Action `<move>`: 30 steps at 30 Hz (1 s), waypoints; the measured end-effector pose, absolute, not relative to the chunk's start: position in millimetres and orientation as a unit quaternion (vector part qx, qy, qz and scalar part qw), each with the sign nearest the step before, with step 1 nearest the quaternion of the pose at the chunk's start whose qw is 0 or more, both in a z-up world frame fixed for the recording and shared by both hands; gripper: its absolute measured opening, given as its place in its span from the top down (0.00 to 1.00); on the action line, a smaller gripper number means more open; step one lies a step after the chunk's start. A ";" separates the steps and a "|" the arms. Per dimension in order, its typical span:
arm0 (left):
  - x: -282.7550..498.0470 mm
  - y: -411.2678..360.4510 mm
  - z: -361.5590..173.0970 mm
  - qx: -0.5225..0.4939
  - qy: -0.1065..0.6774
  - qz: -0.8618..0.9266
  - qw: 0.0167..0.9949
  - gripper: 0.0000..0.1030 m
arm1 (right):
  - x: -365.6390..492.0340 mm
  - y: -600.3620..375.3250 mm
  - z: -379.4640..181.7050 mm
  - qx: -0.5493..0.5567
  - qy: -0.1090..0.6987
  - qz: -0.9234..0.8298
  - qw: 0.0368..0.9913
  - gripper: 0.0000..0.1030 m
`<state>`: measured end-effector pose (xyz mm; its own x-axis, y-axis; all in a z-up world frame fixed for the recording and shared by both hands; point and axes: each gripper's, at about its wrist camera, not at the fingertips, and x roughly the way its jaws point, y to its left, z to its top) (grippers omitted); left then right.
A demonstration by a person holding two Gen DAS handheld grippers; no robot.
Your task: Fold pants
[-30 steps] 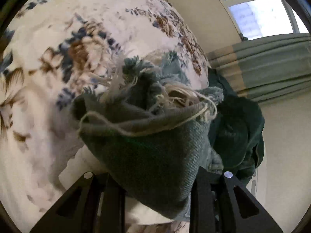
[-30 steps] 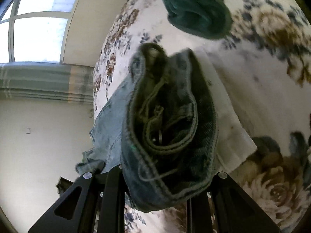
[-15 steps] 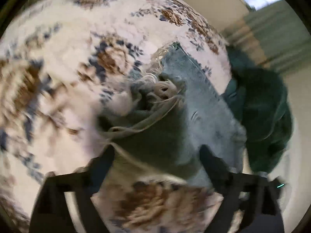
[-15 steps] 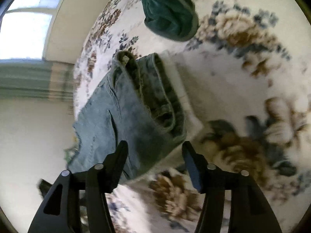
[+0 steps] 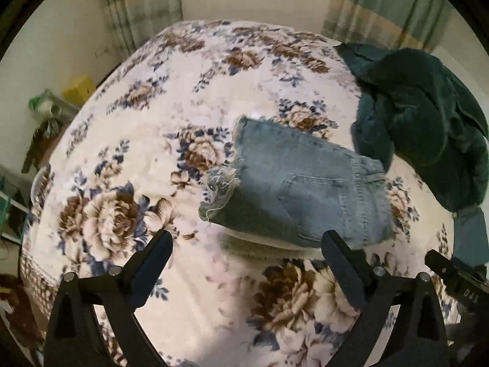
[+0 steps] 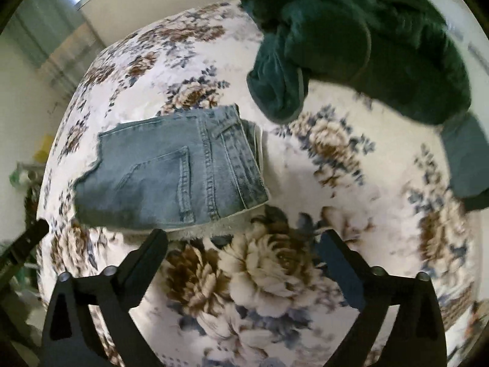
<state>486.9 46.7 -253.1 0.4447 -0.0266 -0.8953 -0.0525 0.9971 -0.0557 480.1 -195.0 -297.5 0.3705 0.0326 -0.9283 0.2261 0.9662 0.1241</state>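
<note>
The blue denim pants (image 5: pixel 302 186) lie folded in a flat bundle on the flowered bedspread (image 5: pixel 128 140), frayed hem to the left and waistband to the right. They also show in the right wrist view (image 6: pixel 171 171), back pocket up. My left gripper (image 5: pixel 247 250) is open and empty, held above the bed just short of the pants. My right gripper (image 6: pixel 244 247) is open and empty too, just short of the bundle's near edge. A white layer shows under the bundle's near edge.
A dark green garment (image 5: pixel 428 122) lies heaped at the bed's right, also in the right wrist view (image 6: pixel 351 39). A grey-blue cloth (image 6: pixel 467 159) lies beside it. Curtains (image 5: pixel 143 3) and a wall stand behind; clutter (image 5: pixel 49 107) sits left of the bed.
Both grippers opened and let go of the pants, then drew back. The pants now lie folded on the bed instead of hanging between the fingers.
</note>
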 end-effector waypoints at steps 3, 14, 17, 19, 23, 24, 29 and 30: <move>467.3 37.5 -217.6 -0.017 0.505 0.007 0.863 0.04 | 459.3 -185.8 -257.2 0.074 0.538 -0.066 0.837 0.00; 366.3 13.0 -102.6 0.009 0.432 -0.001 0.902 0.04 | 341.2 -188.5 -105.5 0.054 0.474 -0.062 0.877 0.00; 332.3 8.4 -78.4 0.010 0.416 -0.001 0.909 0.04 | 298.3 -188.9 -70.2 0.049 0.454 -0.053 0.888 0.00; 312.3 7.1 -65.8 0.009 0.409 0.000 0.912 0.04 | 275.0 -188.5 -52.8 0.046 0.445 -0.048 0.893 0.00; 269.3 4.6 -42.9 0.000 0.399 -0.001 0.917 0.04 | 219.8 -186.5 -13.7 0.040 0.421 -0.039 0.905 0.00; 258.9 4.8 -37.5 -0.002 0.396 0.001 0.918 0.04 | 204.6 -186.0 -3.0 0.037 0.414 -0.038 0.909 0.00; 219.7 9.5 -9.9 -0.007 0.382 0.003 0.924 0.04 | 149.3 -180.1 36.9 0.027 0.392 -0.032 0.919 0.00; 215.8 10.5 -6.6 -0.008 0.379 0.003 0.926 0.04 | 138.7 -177.9 45.2 0.025 0.387 -0.030 0.921 0.00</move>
<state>215.8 10.5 -6.6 0.7134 -0.0005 -0.7008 -0.0112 0.9999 -0.0121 138.7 -177.9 45.2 0.6987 -0.0364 -0.7145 0.0744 0.9970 0.0220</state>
